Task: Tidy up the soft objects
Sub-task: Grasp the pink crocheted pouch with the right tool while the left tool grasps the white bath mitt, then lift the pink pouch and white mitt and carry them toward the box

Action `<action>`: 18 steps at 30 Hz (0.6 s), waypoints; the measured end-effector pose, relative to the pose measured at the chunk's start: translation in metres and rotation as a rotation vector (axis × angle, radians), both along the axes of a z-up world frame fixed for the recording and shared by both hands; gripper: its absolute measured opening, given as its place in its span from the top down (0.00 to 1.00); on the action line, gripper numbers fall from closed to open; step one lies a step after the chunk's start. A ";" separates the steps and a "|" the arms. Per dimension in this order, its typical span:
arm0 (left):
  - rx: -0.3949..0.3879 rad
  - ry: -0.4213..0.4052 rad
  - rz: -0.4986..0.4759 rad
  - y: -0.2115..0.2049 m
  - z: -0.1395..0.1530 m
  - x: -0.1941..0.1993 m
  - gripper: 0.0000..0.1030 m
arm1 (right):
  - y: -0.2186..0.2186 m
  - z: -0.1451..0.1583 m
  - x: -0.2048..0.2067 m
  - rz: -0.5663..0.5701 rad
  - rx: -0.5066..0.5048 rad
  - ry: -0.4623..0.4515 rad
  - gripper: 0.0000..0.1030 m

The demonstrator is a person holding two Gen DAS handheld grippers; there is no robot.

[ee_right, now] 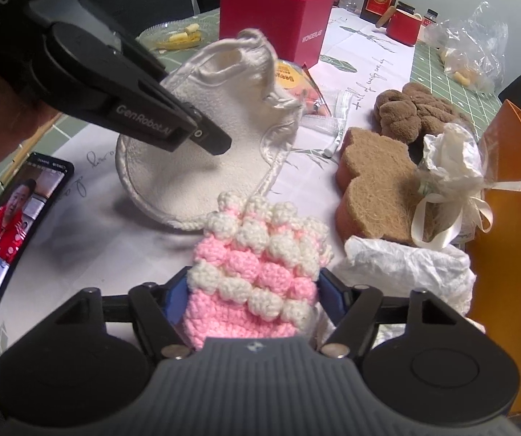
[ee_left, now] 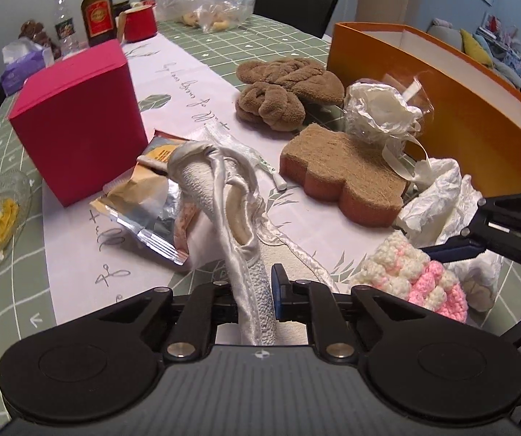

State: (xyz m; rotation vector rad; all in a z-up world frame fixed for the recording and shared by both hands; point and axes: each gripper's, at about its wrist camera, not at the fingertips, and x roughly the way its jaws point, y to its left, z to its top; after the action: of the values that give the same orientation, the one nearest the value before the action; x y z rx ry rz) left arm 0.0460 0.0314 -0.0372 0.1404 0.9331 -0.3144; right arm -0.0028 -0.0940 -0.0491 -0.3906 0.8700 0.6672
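Left gripper [ee_left: 257, 294] pinches the limp white bib [ee_left: 220, 196] by its edge; right gripper [ee_right: 251, 294] clasps the squashy, light crochet pouch [ee_right: 260, 254] mid-body.

Knobbly crochet pouch [ee_right: 260, 272]; satin-edged terry bib [ee_right: 202, 145]; matt card box [ee_left: 75, 123]

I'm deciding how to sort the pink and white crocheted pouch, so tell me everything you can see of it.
The pink and white crocheted pouch is soft yarn worked in bobbly rows, pink bands alternating with cream ones, cream mostly at its far end. It lies on the white table runner, its near end clamped between the right gripper's blue pads. The crumpled white plastic bag touches its right side; the white satin-edged terry bib, held by the left gripper, meets its far end.
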 end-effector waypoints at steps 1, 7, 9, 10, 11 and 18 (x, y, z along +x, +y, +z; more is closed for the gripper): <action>-0.004 0.002 0.006 0.001 0.001 0.000 0.84 | -0.002 0.001 0.001 0.001 0.005 0.001 0.35; 0.002 -0.021 -0.025 0.000 0.009 -0.007 0.85 | -0.011 0.011 -0.001 -0.001 0.048 0.012 0.37; 0.012 -0.030 -0.038 -0.002 0.014 -0.010 0.85 | -0.014 0.016 -0.002 -0.001 0.065 0.008 0.37; 0.009 -0.034 -0.040 -0.002 0.016 -0.012 0.85 | -0.015 0.019 -0.002 -0.003 0.073 0.007 0.37; 0.001 -0.038 -0.039 -0.001 0.019 -0.013 0.85 | -0.017 0.021 -0.002 -0.005 0.082 0.007 0.37; -0.045 -0.070 -0.039 0.005 0.042 -0.023 0.85 | -0.030 0.036 -0.005 -0.015 0.130 -0.003 0.37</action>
State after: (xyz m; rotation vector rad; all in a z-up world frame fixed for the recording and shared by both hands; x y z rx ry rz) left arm 0.0231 0.0363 0.0047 0.1278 0.8546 -0.3646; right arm -0.0081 -0.1239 -0.0126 -0.2683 0.8214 0.7048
